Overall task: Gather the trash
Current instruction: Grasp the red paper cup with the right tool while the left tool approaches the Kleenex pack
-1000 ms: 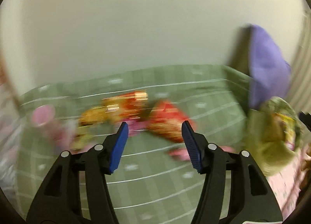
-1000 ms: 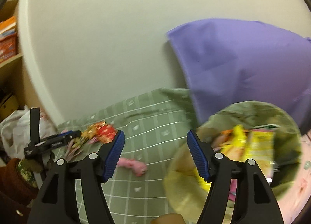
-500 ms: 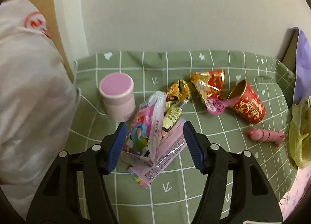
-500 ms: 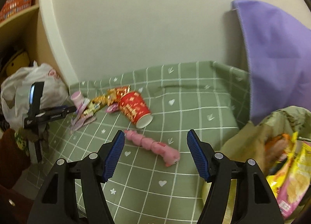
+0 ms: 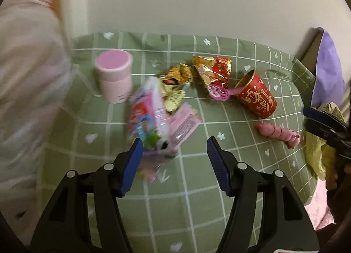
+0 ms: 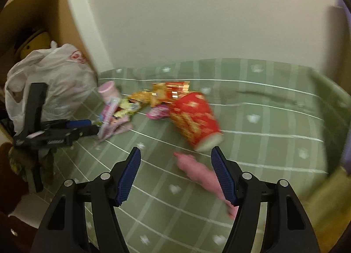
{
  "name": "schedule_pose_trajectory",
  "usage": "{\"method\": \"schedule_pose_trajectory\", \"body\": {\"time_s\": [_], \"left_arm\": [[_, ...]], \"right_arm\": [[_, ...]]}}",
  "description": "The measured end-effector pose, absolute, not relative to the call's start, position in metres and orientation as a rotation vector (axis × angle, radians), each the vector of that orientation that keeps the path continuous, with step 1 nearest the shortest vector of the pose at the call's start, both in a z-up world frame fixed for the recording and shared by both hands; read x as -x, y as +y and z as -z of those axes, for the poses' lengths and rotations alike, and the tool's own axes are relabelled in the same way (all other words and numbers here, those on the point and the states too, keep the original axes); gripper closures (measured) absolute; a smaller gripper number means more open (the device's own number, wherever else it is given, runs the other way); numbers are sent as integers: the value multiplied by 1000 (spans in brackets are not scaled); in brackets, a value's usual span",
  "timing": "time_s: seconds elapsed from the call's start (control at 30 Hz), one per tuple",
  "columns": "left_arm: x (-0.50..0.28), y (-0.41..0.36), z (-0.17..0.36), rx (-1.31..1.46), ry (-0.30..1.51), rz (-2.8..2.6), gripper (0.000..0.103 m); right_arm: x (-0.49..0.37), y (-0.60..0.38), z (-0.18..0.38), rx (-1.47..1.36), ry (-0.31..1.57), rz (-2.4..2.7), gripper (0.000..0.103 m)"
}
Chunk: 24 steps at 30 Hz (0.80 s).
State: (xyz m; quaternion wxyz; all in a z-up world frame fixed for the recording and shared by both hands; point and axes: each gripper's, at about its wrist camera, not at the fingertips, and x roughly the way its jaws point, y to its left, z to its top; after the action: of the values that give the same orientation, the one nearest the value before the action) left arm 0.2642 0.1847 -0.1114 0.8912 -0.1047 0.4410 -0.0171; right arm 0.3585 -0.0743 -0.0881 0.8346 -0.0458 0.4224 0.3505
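Note:
Trash lies on a green checked cloth. My left gripper is open and empty, just short of a colourful pink wrapper and a flat pink packet. Behind lie gold wrappers, a red-gold foil pack, a pink tag, a tipped red paper cup and a pink segmented piece. My right gripper is open and empty, the pink piece by its right finger, the red cup just beyond. The left gripper also shows in the right wrist view.
A pink lidded tub stands at the back left. A white plastic bag fills the left side; a yellow-green bag and purple cloth sit at the right. A wall is behind the cloth, shelves at far left.
Both grippers moved closer to the trash. The left one came down nearer the pink wrappers; the right one swung left from the yellow-green bag towards the pink piece and red cup.

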Motion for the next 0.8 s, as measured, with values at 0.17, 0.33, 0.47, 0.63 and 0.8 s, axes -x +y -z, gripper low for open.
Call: {"method": "schedule_pose_trajectory", "body": {"time_s": [0.17, 0.33, 0.47, 0.63, 0.8], "left_arm": [[-232, 199, 91, 245, 904, -16, 45], [-218, 218, 88, 268, 888, -81, 45], [-217, 221, 98, 286, 886, -100, 45], [-220, 219, 110, 320, 894, -78, 45], [-235, 214, 111, 362, 873, -20, 45]], "right_arm": [[-375, -22, 110, 91, 942, -807, 47], [-388, -4, 97, 254, 810, -750, 48], [-407, -23, 104, 298, 815, -708, 48], [-415, -37, 124, 288, 833, -669, 48], [-425, -32, 132, 329, 863, -683, 48]]}}
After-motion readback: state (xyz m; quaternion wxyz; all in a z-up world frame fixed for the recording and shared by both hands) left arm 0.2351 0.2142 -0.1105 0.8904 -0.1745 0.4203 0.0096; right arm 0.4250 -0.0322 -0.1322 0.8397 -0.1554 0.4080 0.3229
